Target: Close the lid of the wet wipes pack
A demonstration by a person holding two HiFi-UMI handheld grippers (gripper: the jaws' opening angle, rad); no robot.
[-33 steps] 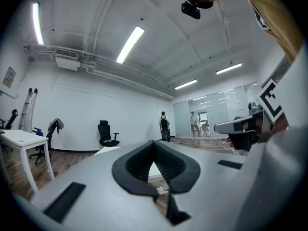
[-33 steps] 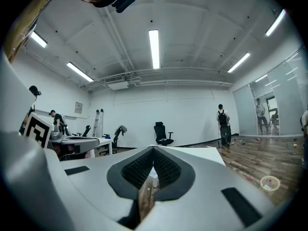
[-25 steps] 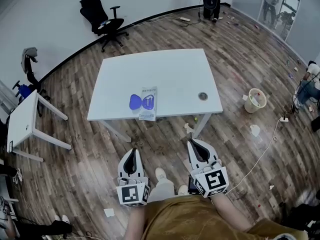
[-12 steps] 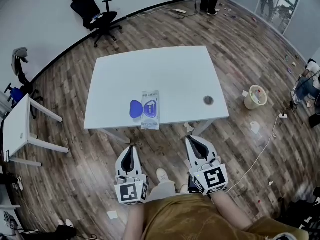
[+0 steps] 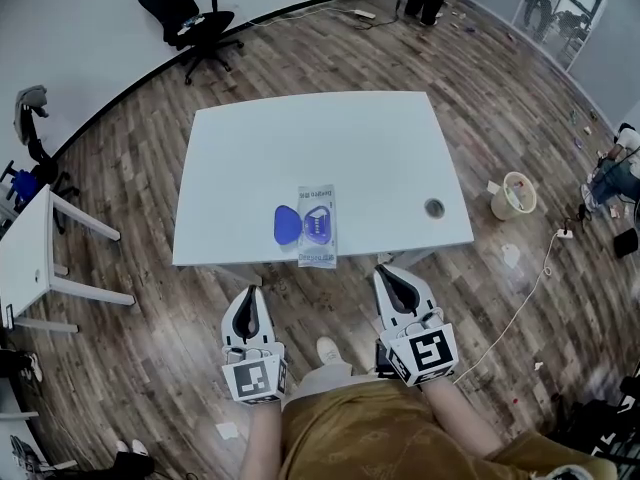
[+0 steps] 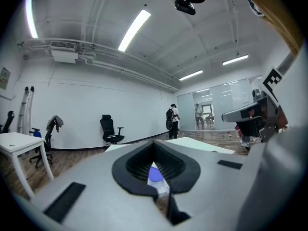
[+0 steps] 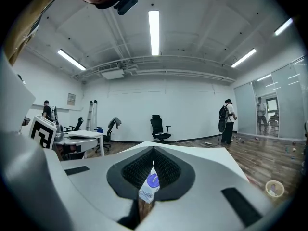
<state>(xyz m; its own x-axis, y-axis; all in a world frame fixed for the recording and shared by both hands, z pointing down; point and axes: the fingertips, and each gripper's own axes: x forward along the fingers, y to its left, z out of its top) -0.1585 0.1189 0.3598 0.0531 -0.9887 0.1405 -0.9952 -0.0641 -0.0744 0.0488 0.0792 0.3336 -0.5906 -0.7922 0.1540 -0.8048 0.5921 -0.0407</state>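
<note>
White rectangular table (image 5: 330, 148) on a wood-plank floor (image 5: 520, 98), seen from above. Near the middle of its front edge lies a pale, flat rectangular wet wipes pack (image 5: 318, 230), its near end at the edge. The blue oval lid (image 5: 286, 224) is swung open to the pack's left, resting on the tabletop. A round grey grommet (image 5: 434, 208) sits near the front right corner, well apart from the pack.

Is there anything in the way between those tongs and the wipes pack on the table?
Nothing visible. The pack lies near the table's front edge, its lid flipped open to the left. The left tongs and right tongs hang short of that edge, with only bare tabletop between.
</note>
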